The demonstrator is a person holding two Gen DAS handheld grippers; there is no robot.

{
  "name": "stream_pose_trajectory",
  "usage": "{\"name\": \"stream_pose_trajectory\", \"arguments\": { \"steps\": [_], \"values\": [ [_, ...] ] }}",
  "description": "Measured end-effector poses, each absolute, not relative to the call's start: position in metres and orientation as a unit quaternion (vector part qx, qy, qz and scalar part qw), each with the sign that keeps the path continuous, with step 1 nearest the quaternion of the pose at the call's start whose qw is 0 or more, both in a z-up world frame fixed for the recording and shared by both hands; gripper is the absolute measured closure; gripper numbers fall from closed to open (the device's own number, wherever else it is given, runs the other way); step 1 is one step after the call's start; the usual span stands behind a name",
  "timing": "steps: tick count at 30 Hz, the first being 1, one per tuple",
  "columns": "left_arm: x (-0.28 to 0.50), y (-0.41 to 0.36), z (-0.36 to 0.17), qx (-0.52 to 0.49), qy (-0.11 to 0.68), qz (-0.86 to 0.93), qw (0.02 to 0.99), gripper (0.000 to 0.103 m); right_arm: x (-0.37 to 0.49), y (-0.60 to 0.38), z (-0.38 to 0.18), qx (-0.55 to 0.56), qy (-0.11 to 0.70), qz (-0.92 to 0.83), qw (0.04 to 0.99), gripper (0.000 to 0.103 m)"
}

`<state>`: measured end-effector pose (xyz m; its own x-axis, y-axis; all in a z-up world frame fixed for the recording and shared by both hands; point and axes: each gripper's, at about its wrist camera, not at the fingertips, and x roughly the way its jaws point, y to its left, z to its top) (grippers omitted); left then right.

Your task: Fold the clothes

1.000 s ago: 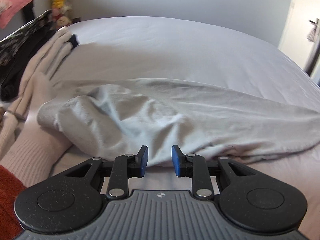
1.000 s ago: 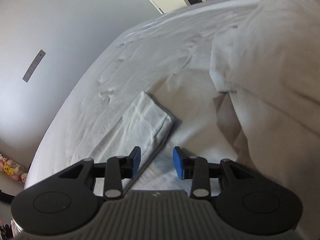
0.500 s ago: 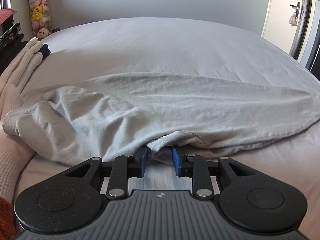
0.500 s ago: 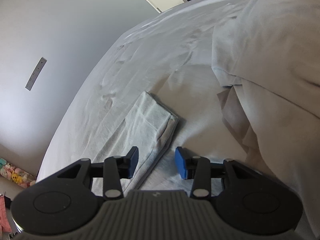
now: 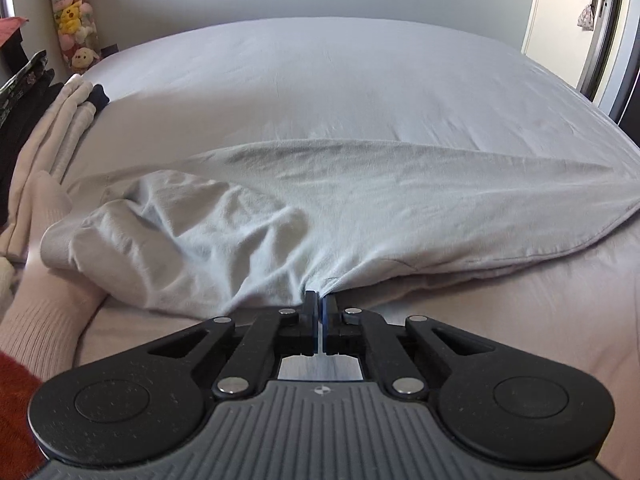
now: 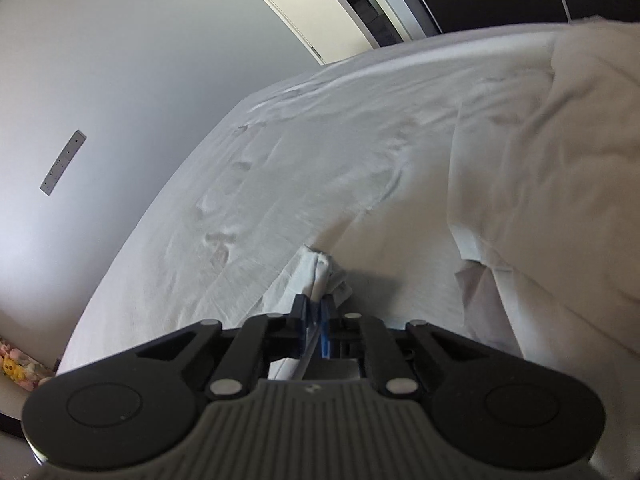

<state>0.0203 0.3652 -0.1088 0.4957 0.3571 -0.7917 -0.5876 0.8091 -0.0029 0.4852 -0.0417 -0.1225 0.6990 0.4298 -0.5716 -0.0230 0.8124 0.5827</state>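
Note:
A light grey garment [image 5: 360,200] lies spread across the bed [image 5: 320,80], bunched into folds at its left end. My left gripper [image 5: 319,300] is shut on the garment's near edge, and creases fan out from the pinch. In the right wrist view, my right gripper [image 6: 315,310] has its jaws closing on a folded corner of the same grey cloth [image 6: 320,268]. That corner sticks up between the blue pads [image 6: 325,332], which press on it, and it is lifted a little off the sheet.
Cream clothes [image 5: 44,128] and a dark item [image 5: 16,92] are piled at the bed's left side. Ribbed cream knit [image 5: 40,320] lies near my left gripper. A big pale heap of cloth [image 6: 560,160] fills the right of the right wrist view. Plush toys [image 5: 74,20] hang far left.
Both grippers have gone from open to pinched on the grey garment. The left one took its near edge. The right one took the folded corner and rose with it.

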Motion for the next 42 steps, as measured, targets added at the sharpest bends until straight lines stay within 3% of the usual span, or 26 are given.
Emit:
{"name": "stream_pose_trajectory", "arguments": {
  "steps": [18,23,25,29,33,38,41,42],
  "values": [
    [0.009,0.339,-0.141,-0.200,0.466,0.217,0.834,0.101,0.477,-0.073,-0.103,0.200,0.368,0.050,0.907,0.095],
    [-0.026,0.355,-0.124,-0.202,0.448,0.275,0.826,0.099,0.462,-0.075,-0.104,0.184,0.379,0.049,0.906,0.087],
    [-0.045,0.376,-0.114,-0.232,0.417,0.315,0.821,0.083,0.451,-0.081,-0.099,0.189,0.375,0.057,0.906,0.080],
    [-0.081,0.435,-0.108,-0.330,0.313,0.396,0.798,0.057,0.415,-0.086,-0.096,0.210,0.367,0.095,0.901,0.076],
    [-0.102,0.485,-0.125,-0.428,0.244,0.424,0.760,0.050,0.365,-0.084,-0.102,0.243,0.353,0.148,0.891,0.071],
    [-0.102,0.518,-0.148,-0.468,0.215,0.448,0.731,0.050,0.317,-0.074,-0.129,0.269,0.348,0.177,0.881,0.065],
    [-0.098,0.526,-0.154,-0.467,0.200,0.450,0.734,0.053,0.314,-0.062,-0.131,0.214,0.351,0.190,0.892,0.065],
    [-0.096,0.529,-0.156,-0.464,0.200,0.454,0.734,0.069,0.313,-0.057,-0.129,0.183,0.339,0.189,0.903,0.065]
  ]
}}
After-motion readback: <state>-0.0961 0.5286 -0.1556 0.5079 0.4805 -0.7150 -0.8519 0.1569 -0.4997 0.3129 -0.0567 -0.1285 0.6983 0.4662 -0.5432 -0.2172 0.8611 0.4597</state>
